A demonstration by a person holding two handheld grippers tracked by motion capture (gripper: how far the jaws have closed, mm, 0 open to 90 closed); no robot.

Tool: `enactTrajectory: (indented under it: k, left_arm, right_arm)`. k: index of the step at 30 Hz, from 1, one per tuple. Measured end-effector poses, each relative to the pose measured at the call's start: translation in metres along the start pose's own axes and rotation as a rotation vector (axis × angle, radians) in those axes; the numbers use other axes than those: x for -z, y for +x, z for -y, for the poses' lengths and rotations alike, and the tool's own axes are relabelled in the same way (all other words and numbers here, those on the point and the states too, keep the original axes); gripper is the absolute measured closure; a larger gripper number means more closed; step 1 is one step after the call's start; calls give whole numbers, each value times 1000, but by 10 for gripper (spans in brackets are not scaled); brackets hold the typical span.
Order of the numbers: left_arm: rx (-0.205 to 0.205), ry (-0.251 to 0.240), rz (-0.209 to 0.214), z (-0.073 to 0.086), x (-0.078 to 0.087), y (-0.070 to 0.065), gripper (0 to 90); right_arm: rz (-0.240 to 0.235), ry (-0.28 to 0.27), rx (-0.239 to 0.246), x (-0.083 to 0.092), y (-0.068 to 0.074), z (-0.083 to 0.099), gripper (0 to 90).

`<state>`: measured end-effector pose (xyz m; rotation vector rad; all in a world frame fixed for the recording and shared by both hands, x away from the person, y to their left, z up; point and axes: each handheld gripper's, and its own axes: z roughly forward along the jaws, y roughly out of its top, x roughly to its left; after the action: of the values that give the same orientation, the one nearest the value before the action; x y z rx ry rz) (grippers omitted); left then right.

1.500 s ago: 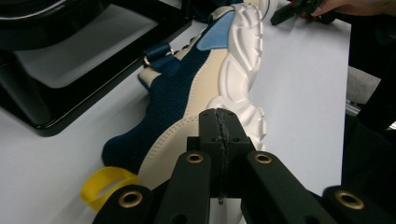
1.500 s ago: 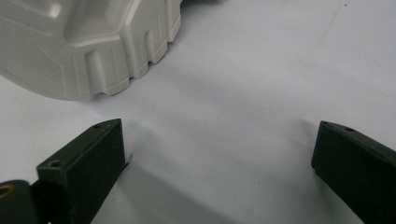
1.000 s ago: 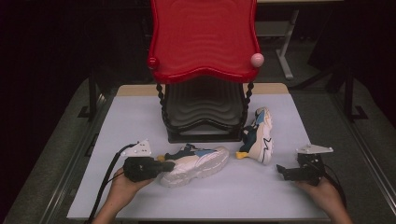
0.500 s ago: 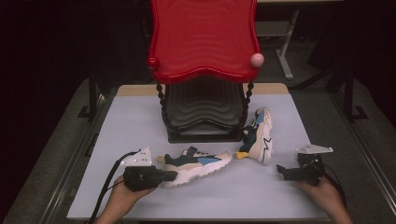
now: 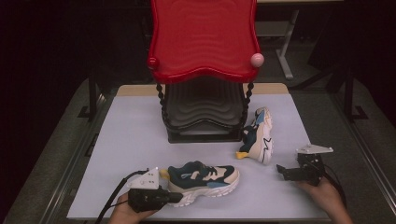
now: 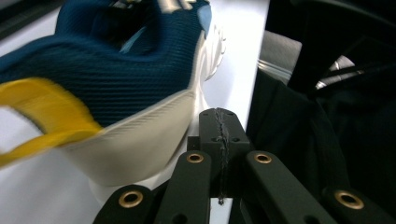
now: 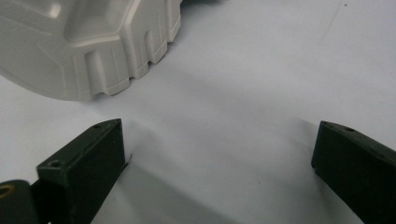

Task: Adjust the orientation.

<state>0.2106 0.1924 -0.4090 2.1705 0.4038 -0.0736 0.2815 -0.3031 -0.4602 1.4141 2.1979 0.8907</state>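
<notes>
My left gripper (image 5: 180, 197) is a boxy black tool with brass-ringed rivets, a grey three-cornered plate and black cable; my right gripper (image 5: 280, 170) matches it.

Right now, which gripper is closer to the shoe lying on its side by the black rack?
The right one. The right gripper sits just beside the tipped shoe, jaws open, not touching it. The left gripper is farther off, at the heel of the upright shoe.

Left tongs (image 5: 180, 198) grip the upright sneaker's (image 5: 205, 179) heel on the table (image 5: 130, 140).
</notes>
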Motion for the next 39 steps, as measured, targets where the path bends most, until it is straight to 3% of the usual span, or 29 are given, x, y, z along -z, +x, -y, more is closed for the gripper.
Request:
enactTrajectory:
  k: [2, 4, 8, 11, 14, 17, 21, 25, 29, 39]
  left_arm:
    - [-11, 68, -24, 4, -7, 0, 898]
    - [-11, 74, -41, 6, -8, 0, 898]
    - [-3, 41, -28, 4, -2, 2, 898]
    - [-22, -33, 3, -6, 10, -4, 897]
    - [-31, -71, 10, -15, 17, -6, 890]
    - [-73, -101, -19, -33, 27, -4, 825]
    - [-95, -119, -51, -53, 29, 9, 770]
    - [-97, -95, -51, -67, 18, 28, 702]
    - [-114, -44, -52, -72, 2, 37, 680]
    - [-144, 54, -69, -73, -21, 41, 669]
  right_arm:
    - [0, 0, 0, 0, 0, 0, 20]
    - [0, 0, 0, 0, 0, 0, 20]
    - [-1, 0, -1, 0, 0, 0, 20]
    - [-1, 0, -1, 0, 0, 0, 20]
    - [0, 0, 0, 0, 0, 0, 20]
    - [0, 0, 0, 0, 0, 0, 20]
    - [0, 0, 0, 0, 0, 0, 20]
    - [-1, 0, -1, 0, 0, 0, 20]
    - [-1, 1, -1, 0, 0, 0, 20]
    - [-1, 0, 0, 0, 0, 0, 20]
